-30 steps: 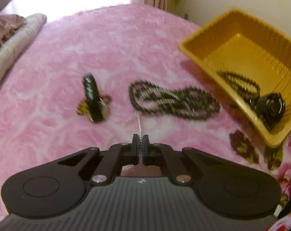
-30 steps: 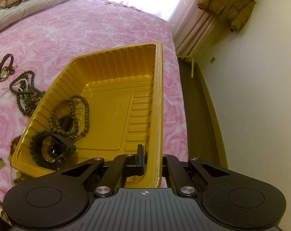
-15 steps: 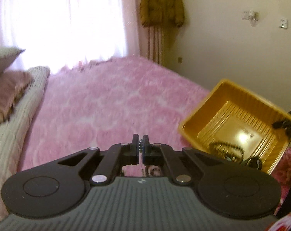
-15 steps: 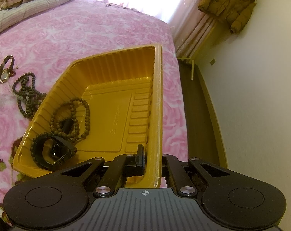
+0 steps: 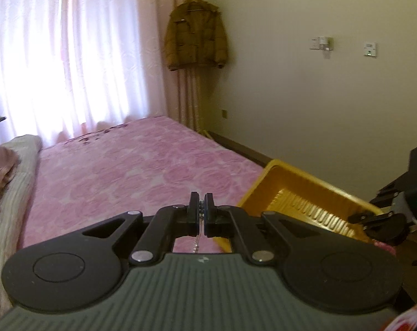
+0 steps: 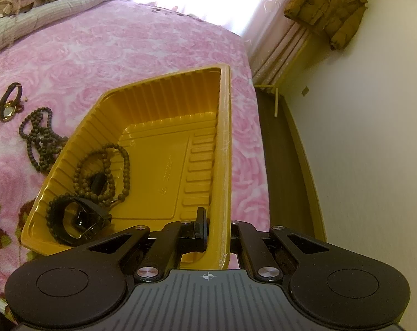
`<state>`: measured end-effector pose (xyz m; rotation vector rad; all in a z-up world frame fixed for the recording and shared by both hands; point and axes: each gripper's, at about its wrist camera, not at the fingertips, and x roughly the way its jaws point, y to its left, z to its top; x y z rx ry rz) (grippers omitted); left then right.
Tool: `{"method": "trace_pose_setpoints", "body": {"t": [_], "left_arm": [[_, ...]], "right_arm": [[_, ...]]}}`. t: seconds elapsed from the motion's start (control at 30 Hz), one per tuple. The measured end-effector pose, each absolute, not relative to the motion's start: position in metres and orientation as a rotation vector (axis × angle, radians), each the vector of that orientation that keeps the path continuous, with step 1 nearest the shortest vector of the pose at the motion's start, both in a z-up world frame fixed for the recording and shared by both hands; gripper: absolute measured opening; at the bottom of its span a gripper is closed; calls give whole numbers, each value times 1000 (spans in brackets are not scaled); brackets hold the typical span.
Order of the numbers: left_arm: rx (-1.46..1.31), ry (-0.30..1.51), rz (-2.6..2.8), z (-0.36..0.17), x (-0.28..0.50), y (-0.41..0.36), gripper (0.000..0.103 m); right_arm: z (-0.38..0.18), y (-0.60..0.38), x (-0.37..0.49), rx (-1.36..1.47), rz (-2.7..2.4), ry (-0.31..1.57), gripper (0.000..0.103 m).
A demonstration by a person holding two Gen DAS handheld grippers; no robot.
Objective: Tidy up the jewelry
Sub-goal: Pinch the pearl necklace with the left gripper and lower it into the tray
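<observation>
Looking along my left gripper [image 5: 200, 211], I see a pink rose-patterned bedspread [image 5: 131, 171] running to white curtains [image 5: 70, 55] at 11 o'clock, a cream wall, and one brown jacket [image 5: 196, 35] hanging at 12 o'clock. Two wall plates [image 5: 321, 43] sit at 1 o'clock. My left fingers are pinched nearly together on one thin silver chain [image 5: 199, 231], which hangs down between them. One yellow tray [image 5: 288, 184] lies at 3 o'clock, with my right gripper [image 5: 379, 220] at its far edge.

Along the right tool, the same bedspread [image 6: 125, 55] fills the upper left, a folded blanket [image 6: 56, 2] and pillow at 10 o'clock, the jacket [image 6: 327, 8] at 1 o'clock, dark floor [image 6: 280, 165] at 3 o'clock. My right gripper [image 6: 218, 226] is clamped on the tray's right-hand rim [image 6: 225, 151], one finger [image 6: 200, 226] inside the wall, the other hidden outside it. Inside the tray, at 9 o'clock, I count one brown bead strand [image 6: 106, 171] and one black watch [image 6: 78, 220]. On the bedspread beyond lie one dark bead necklace [image 6: 40, 140] and one gold-faced watch [image 6: 9, 104], near each other, apart from the tray.
</observation>
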<state>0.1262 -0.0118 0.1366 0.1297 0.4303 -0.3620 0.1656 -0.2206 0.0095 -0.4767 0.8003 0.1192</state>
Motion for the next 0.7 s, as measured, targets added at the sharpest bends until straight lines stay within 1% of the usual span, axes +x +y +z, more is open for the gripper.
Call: {"method": "trace_pose_setpoints", "body": {"t": [0.33, 0.57, 0.7], "left_arm": [[105, 432, -537, 137, 143, -75, 2], [120, 537, -613, 100, 171, -124, 2], [104, 577, -621, 84, 183, -134, 2]], "right_arm": [[10, -222, 166, -470, 121, 797, 3], [9, -223, 167, -465, 125, 798, 3], [8, -223, 168, -461, 125, 798, 3]]}}
